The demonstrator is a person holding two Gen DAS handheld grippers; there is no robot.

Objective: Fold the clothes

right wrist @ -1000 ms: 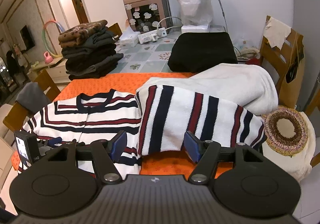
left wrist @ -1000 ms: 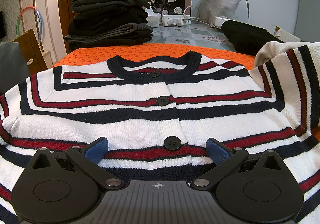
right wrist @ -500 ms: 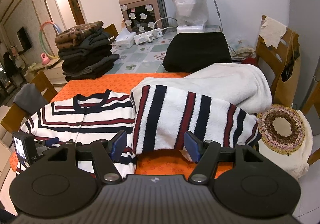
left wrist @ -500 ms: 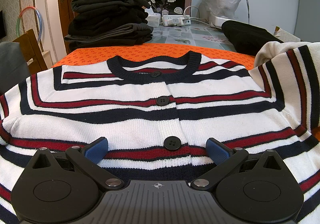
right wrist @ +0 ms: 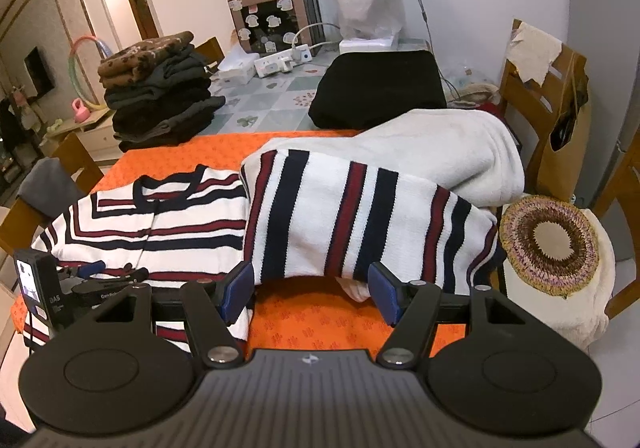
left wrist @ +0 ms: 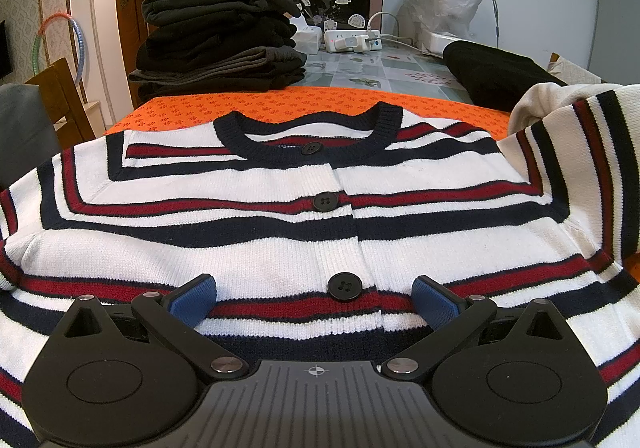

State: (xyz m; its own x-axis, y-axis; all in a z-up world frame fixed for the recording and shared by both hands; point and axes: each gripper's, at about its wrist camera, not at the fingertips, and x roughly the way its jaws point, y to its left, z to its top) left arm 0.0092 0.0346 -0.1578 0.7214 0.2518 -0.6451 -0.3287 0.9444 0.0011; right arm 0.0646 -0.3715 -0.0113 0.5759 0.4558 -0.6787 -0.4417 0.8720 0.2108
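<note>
A white cardigan (left wrist: pixel 280 248) with navy and red stripes lies buttoned and face up on the orange cloth (left wrist: pixel 280 108). My left gripper (left wrist: pixel 314 302) hangs open just over its lower front, one blue pad on each side of the bottom button (left wrist: pixel 345 287). The right wrist view shows the same cardigan (right wrist: pixel 180 220) with its sleeve (right wrist: pixel 360 216) draped over a cream garment (right wrist: pixel 440 152). My right gripper (right wrist: pixel 311 290) stands open at the sleeve's near edge, above the orange cloth (right wrist: pixel 320 324), with nothing between its fingers. The left gripper (right wrist: pixel 80 280) shows at the lower left.
A tall stack of folded dark clothes (left wrist: pixel 216 36) stands at the back left, and a black folded garment (right wrist: pixel 380 88) lies behind the cream one. A water dispenser (right wrist: pixel 272 8) and power strip sit at the far end. A chair with a round knitted cushion (right wrist: pixel 548 244) stands right of the table.
The right gripper has drifted slightly to the right, so the sleeve sits a little further left in its view. The left gripper and the cardigan have not moved.
</note>
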